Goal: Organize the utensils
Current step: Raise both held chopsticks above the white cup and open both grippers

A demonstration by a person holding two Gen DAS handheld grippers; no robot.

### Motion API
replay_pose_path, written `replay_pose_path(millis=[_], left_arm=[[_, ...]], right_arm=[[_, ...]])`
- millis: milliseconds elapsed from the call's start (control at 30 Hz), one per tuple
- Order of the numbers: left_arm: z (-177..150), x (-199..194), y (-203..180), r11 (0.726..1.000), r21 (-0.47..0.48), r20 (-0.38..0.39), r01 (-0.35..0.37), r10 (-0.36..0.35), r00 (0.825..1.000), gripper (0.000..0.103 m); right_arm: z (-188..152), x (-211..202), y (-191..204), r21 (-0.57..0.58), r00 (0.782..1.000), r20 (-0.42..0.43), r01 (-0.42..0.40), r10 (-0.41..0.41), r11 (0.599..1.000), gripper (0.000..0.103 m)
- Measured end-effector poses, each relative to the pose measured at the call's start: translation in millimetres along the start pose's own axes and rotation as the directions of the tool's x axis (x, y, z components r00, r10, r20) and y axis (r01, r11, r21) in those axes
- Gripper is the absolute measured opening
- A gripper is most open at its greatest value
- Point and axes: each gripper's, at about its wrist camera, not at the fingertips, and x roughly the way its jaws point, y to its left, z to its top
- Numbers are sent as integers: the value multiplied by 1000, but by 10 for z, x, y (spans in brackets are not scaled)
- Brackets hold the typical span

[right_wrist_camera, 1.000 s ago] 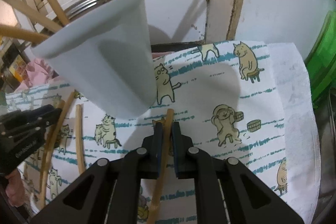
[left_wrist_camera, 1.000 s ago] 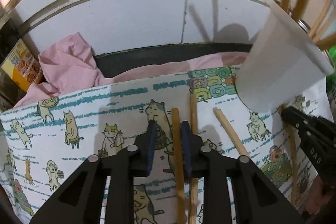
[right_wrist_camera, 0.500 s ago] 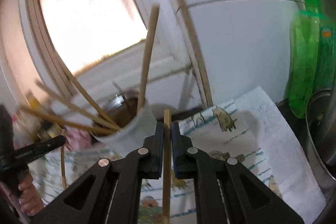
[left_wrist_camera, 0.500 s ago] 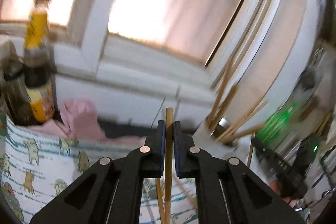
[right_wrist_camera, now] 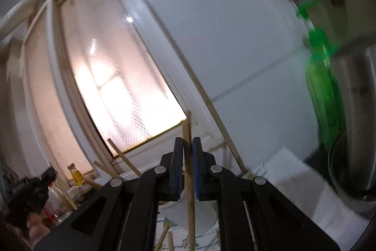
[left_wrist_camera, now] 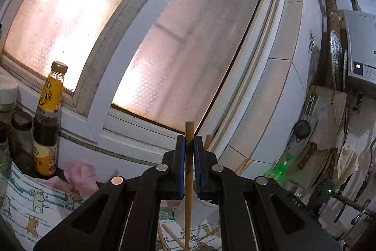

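Mid-task. Left tool (left_wrist_camera: pixel 188 164) clamped on one chopstick (left_wrist_camera: pixel 188 192), held upright above white cup (left_wrist_camera: pixel 199 211); right tool (right_wrist_camera: pixel 187 166) likewise clamped on a second chopstick (right_wrist_camera: pixel 189 180), upright over the cup (right_wrist_camera: pixel 188 211). Several sticks already in cup; others left lying on cat-print cloth (left_wrist_camera: pixel 35 204) on desk. Cup mouth hidden behind tools; right view blurred, stick count unclear.

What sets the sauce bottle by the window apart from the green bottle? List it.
The sauce bottle has a brown cap, a yellow label and dark liquid; the green bottle is translucent green with a pump top. The sauce bottle shows sharply; the green bottle is blurred. Both stand upright.
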Motion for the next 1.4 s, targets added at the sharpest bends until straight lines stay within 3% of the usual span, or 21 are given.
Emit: replay_pose_path(millis=[133, 200, 300, 433, 600, 700, 867, 1000, 1067, 1200, 1300, 1400], left_arm=[[-27, -107, -188, 998, 58, 53, 32, -35, 998, 6], [-3, -158, -338, 995, 68, 72, 68, -73, 995, 6], [86, -203, -628, 988, 98, 92, 118, -127, 988, 6], [243, -111, -1074, 978, 199, 137, 63, -92, 986, 6], [441, 186, -1368, 977, 196, 98, 89, -109, 989, 6], [530, 350, -1530, 968, 248, 118, 33, -64, 991, 6], [607, 718, -1570, 966, 257, 117, -20, -10, 993, 6], [480, 1020, -1509, 966, 255, 85, -46, 25, 996, 6], [360, 1161, -1470, 962, 264, 69, -76, 60, 996, 6], [165, 1353, -1391, 954, 259, 55, -150, 141, 989, 6], [149, 1371, -1321, 966, 221, 44, -131, 125, 991, 6], [108, 1407, -1344, 958, 252, 38, -139, 134, 990, 6]], right_arm=[[-38, 35, 140, -31, 999, 16, -50, 51, 998, 7], [28, -21, 226, -78, 998, 51, -20, 24, 997, 7], [247, -170, 367, -100, 992, 101, -64, 74, 993, 7], [574, -205, 598, -133, 976, 131, -156, 173, 979, 7], [702, -71, 832, -204, 956, 220, -150, 194, 967, 6], [697, 79, 807, -191, 952, 219, -171, 212, 967, 6], [627, 376, 577, -116, 968, 191, -141, 162, 983, 6], [608, 321, 459, -73, 958, 248, -133, 147, 988, 6], [584, 276, 429, -54, 948, 299, -101, 112, 993, 6], [447, 389, 480, -128, 944, 328, 28, 16, 991, 6], [440, 484, 410, -106, 951, 308, 47, -12, 993, 6], [511, 456, 307, -47, 951, 309, 19, -4, 999, 6]])
